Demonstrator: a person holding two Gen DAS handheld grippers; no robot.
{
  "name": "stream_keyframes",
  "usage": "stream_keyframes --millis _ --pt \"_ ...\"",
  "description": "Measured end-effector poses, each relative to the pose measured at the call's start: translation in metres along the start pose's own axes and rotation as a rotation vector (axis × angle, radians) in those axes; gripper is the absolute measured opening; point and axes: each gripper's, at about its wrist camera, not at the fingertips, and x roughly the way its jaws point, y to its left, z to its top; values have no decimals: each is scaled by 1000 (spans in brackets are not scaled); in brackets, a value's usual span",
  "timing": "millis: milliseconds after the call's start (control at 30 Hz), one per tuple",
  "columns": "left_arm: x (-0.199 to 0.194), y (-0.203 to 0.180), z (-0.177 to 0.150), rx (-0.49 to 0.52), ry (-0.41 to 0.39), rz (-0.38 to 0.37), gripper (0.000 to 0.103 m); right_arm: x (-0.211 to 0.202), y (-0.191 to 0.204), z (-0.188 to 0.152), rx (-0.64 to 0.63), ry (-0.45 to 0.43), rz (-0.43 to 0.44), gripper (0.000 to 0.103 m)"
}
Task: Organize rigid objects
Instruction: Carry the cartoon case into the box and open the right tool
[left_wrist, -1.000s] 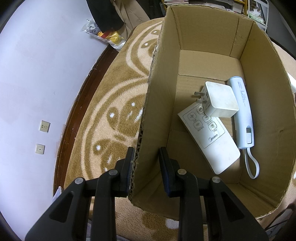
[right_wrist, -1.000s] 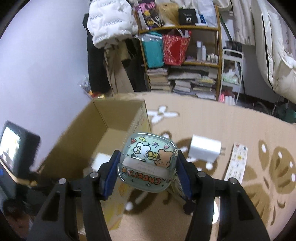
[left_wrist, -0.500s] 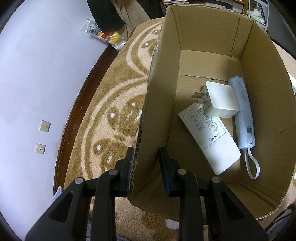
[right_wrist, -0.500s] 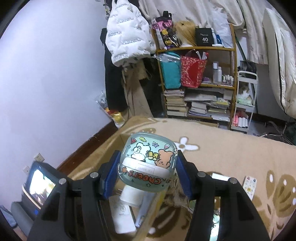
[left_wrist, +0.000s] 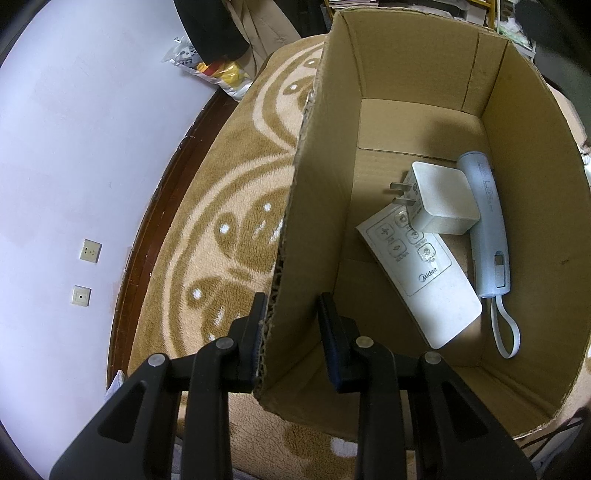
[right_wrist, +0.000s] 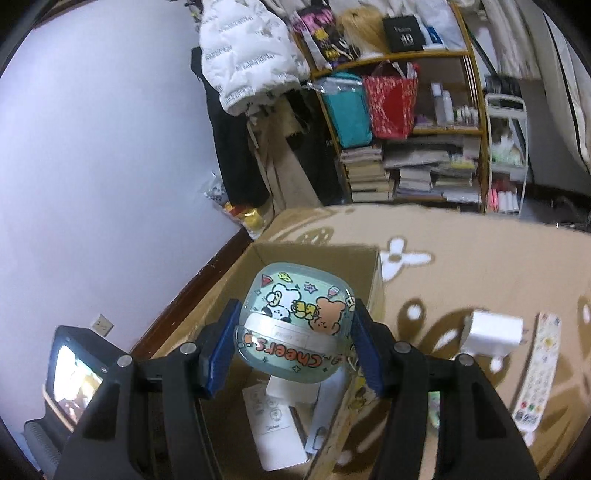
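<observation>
An open cardboard box (left_wrist: 317, 192) stands on the carpet; my left gripper (left_wrist: 291, 325) is shut on its near left wall, one finger outside and one inside. On the box floor lie a white remote (left_wrist: 421, 277), a white plug adapter (left_wrist: 439, 197) and a pale blue handheld device (left_wrist: 487, 229) with a strap. My right gripper (right_wrist: 295, 341) is shut on a rounded pale green case (right_wrist: 295, 325) with cartoon bears, held above the box (right_wrist: 229, 295). On the carpet to the right lie a second white adapter (right_wrist: 493, 328) and a patterned remote (right_wrist: 537, 369).
A lilac wall with two sockets (left_wrist: 90, 250) and a dark skirting board runs along the left. A crowded bookshelf (right_wrist: 402, 122), hanging coats and a white trolley (right_wrist: 506, 147) fill the far side. A lit screen (right_wrist: 74, 373) sits at the lower left.
The right gripper, still holding the cartoon case, has swung from beside the box to above its opening, the view rising then tilting down. The left gripper and box have not moved.
</observation>
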Motion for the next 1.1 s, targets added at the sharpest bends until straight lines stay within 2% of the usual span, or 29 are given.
stream_keyframes --millis 400,900,1100 --pt "1 -1 0 0 1 -2 28 16 -13 -6 78 51 33 62" --pt "2 -1 0 -1 2 -2 28 17 3 29 38 5 28 62" --pt "2 -1 0 -2 2 -2 28 34 5 22 42 80 22 62"
